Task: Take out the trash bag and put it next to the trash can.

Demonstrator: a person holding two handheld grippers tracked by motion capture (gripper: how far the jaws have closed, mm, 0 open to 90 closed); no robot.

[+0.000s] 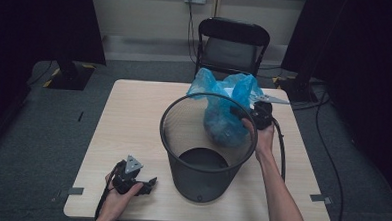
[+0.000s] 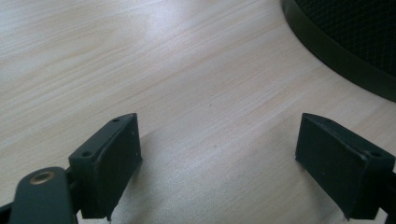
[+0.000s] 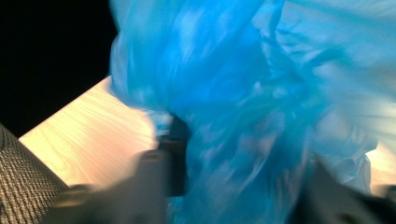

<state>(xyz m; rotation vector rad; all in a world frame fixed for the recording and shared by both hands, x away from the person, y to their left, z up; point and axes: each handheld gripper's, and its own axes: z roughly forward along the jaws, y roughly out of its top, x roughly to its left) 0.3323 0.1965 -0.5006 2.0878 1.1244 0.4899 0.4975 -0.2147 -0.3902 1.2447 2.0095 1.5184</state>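
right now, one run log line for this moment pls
step: lining bin | right gripper: shut on blue bag at the far rim of wire bin | left gripper: open, idle on table

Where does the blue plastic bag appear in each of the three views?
High view: blue plastic bag at upper centre, over the far rim of the mesh bin.
Left gripper view: not in it.
Right gripper view: bag fills centre and right.
Shared landmark: the mesh bin.

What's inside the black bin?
Through the black mesh bin, its dark round bottom looks bare. The blue plastic bag hangs at the far rim, gripped by the right gripper. The bag covers part of the far wall.
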